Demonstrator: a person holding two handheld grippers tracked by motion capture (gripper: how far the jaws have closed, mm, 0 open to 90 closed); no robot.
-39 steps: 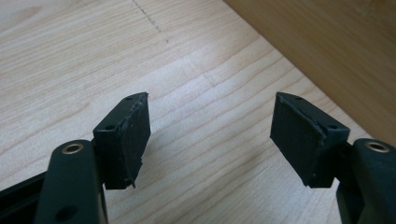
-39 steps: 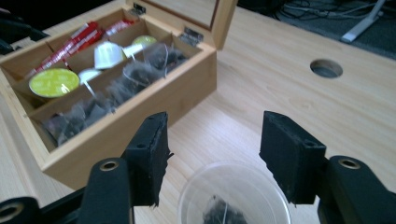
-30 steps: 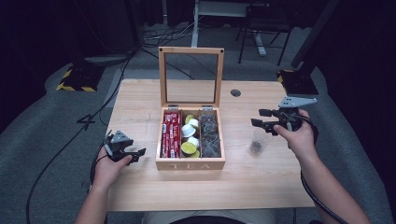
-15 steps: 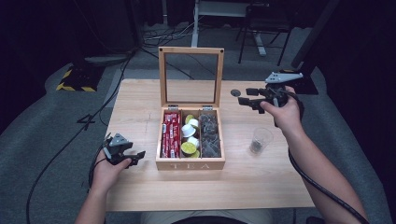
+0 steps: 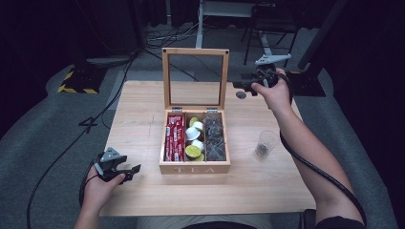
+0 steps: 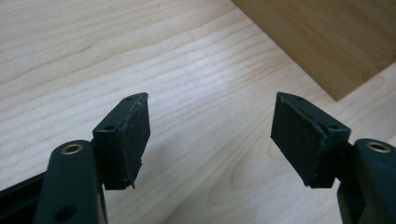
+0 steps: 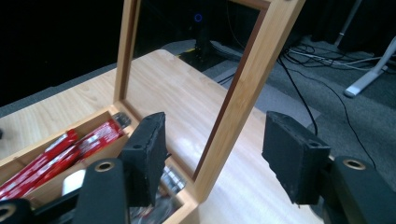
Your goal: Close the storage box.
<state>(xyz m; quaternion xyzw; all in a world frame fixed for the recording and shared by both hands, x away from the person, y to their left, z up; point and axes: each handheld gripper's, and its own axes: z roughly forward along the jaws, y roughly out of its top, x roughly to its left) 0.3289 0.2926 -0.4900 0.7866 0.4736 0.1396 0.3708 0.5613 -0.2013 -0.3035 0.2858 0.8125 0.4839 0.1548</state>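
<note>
High view has the light wooden tea box with the hinged glass-pane lid [image 5: 195,78] sitting mid-desk, lid standing upright and open at the back. The right claw [image 5: 242,86] is up beside the lid's right stile, and in the right gripper view its pads are spread wide with the bamboo frame [image 7: 243,88] sitting between them, not touching yet as far as I can tell. Looks to me like the lid is what's getting handled. My guess: the frame is stiff and light, swings easily on its hinges, but the pane is glass, so I'd pinch the wooden stile or top rail and never the pane, and lower it gently so it doesn't slam. The left claw [image 5: 128,170] is spread too, holding nothing, parked low over the pale wooden desk [image 5: 138,119] near the box's front left corner. Room-wise, the lid drops forward over the red packets [image 5: 175,138] and pods, nothing sticking up that I can see. A small clear glass cup [image 5: 264,143] stands well apart on the right, so the forearm should mind it.
</note>
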